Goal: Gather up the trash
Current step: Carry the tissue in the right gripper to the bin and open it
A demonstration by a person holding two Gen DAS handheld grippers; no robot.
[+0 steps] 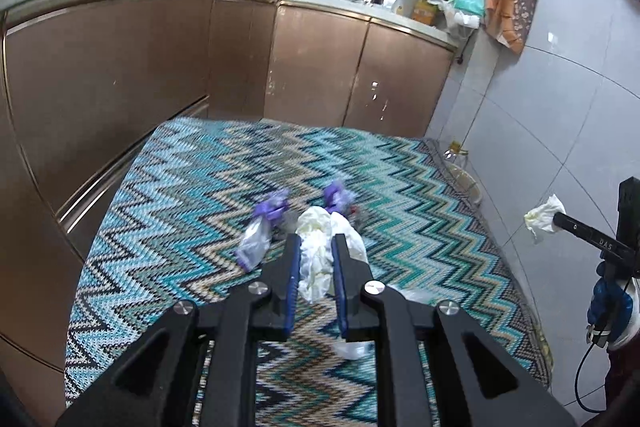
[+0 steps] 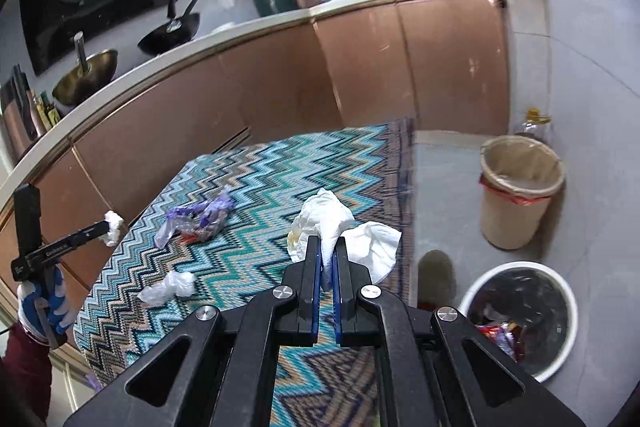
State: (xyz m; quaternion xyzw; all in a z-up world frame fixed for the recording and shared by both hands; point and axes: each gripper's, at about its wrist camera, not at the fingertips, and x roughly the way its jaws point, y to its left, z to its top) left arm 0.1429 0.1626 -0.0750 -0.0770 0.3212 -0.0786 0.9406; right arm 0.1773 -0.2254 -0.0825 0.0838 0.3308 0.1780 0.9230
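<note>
Both pairs of tongs are clamped on trash and lifted clear of the zigzag-patterned teal and beige rug [image 2: 256, 187]. The left gripper [image 1: 316, 247] has its blue-padded jaws nearly together on a crumpled white tissue wad [image 1: 320, 247], which hangs between them above the middle of the rug. The right gripper [image 2: 329, 247] is pinched almost shut on a larger crumpled white paper napkin [image 2: 340, 227] that spills out to both sides of the jaws, near the rug's right edge.

The step in hand looks like carrying both loads to a bin. Two stand on the grey tiled floor off the rug's right edge: a beige lined wastebasket [image 2: 520, 195] farther back, and a white round bin with a dark liner [image 2: 520, 315], already holding colourful wrappers, close by the right gripper. The near white bin seems the natural target.

To do it well, keep both grips firm through the swing, since soft paper can slip from a thin pinch. Bring each gripper fully over the rim before opening, and open wide so the paper drops instead of clinging to a pad. Take the right load first, then the left, so the two tools do not cross.

Still on the rug are a purple crinkled plastic wrapper [image 2: 200, 219] towards the left edge and a small white plastic scrap [image 2: 168, 287] nearer the front left corner.
</note>
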